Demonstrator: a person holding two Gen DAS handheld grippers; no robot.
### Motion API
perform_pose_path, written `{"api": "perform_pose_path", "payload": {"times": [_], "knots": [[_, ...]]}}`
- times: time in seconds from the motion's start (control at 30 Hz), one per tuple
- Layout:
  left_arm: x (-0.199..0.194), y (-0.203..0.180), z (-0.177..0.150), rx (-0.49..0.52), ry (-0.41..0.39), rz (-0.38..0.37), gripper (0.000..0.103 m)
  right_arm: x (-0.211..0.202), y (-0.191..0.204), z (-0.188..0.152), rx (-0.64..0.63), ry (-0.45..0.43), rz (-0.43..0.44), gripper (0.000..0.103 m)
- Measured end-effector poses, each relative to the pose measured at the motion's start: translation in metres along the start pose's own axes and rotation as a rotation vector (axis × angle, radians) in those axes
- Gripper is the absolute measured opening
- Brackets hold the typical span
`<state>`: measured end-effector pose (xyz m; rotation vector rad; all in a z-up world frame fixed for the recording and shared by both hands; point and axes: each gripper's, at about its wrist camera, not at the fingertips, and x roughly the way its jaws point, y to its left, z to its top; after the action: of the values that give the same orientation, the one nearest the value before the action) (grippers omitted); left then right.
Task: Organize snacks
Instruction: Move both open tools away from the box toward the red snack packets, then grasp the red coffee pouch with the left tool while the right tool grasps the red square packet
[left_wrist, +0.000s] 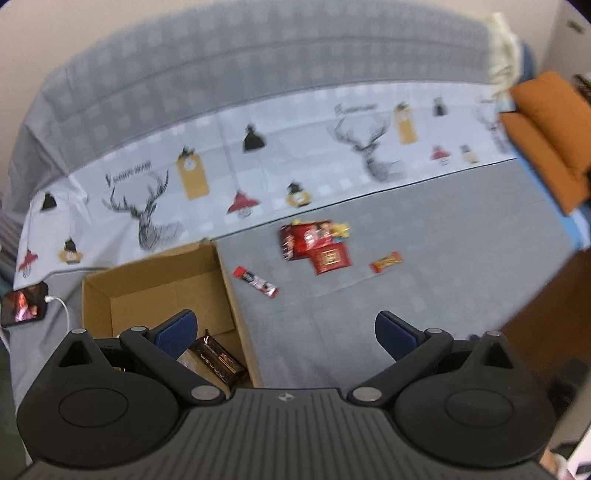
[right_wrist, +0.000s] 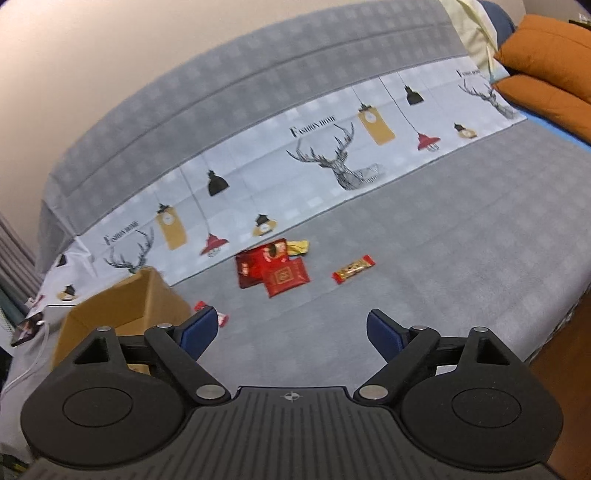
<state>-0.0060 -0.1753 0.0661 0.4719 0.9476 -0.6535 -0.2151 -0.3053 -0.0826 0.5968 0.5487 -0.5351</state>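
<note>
While both tools (left_wrist: 284, 332) (right_wrist: 291, 332) gape empty, cardboard box (left_wrist: 110, 288) holds dark snack bar (left_wrist: 218, 360).

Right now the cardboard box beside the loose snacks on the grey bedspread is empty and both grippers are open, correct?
Not quite: the cardboard box is not empty. The left wrist view shows a dark snack bar inside it. The rest holds: both grippers are open.

Soft, even indoor light fills both views, with no glare and only faint shadows on the grey bedspread (left_wrist: 424, 236). The left wrist view is smeared by motion blur, so the printed lettering on the bedspread cannot be read; the right wrist view is sharper. Fisheye distortion bends the edges, and the corners fall dark.
</note>
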Motion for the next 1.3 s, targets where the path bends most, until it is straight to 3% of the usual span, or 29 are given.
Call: {"api": "perform_pose_path", "payload": {"times": [0.1,0.2,0.37,0.5,0.67,0.87,0.93,1.0,1.13,1.3], "knots": [[0.050,-0.001,0.018,0.000,0.016,0.001,0.103,0.030,-0.009,0.006,-0.022,0.027,-0.008,0.093],[0.108,-0.002,0.037,-0.002,0.042,0.075,0.103,0.066,-0.015,0.013,-0.055,0.058,-0.016,0.096],[0.178,0.016,0.058,-0.097,0.090,0.158,0.103,0.138,-0.018,0.023,-0.119,0.083,0.001,0.098],[0.214,0.033,0.066,-0.135,0.136,0.181,0.103,0.205,-0.007,0.025,-0.157,0.116,0.021,0.098],[0.241,0.039,0.071,-0.142,0.161,0.198,0.103,0.278,0.036,0.020,-0.261,0.133,0.040,0.099],[0.278,0.029,0.078,-0.129,0.182,0.169,0.103,0.359,0.050,0.012,-0.332,0.183,-0.088,0.102],[0.292,0.023,0.082,-0.134,0.183,0.149,0.103,0.360,0.048,0.008,-0.409,0.124,-0.116,0.097],[0.307,0.015,0.087,-0.137,0.179,0.106,0.103,0.351,0.037,0.011,-0.392,0.101,-0.105,0.077],[0.342,-0.009,0.096,-0.130,0.203,0.010,0.103,0.338,0.002,0.022,-0.320,0.104,-0.195,0.076],[0.390,-0.037,0.099,-0.105,0.272,-0.067,0.103,0.327,-0.034,0.025,-0.270,0.098,-0.203,0.078]]}}
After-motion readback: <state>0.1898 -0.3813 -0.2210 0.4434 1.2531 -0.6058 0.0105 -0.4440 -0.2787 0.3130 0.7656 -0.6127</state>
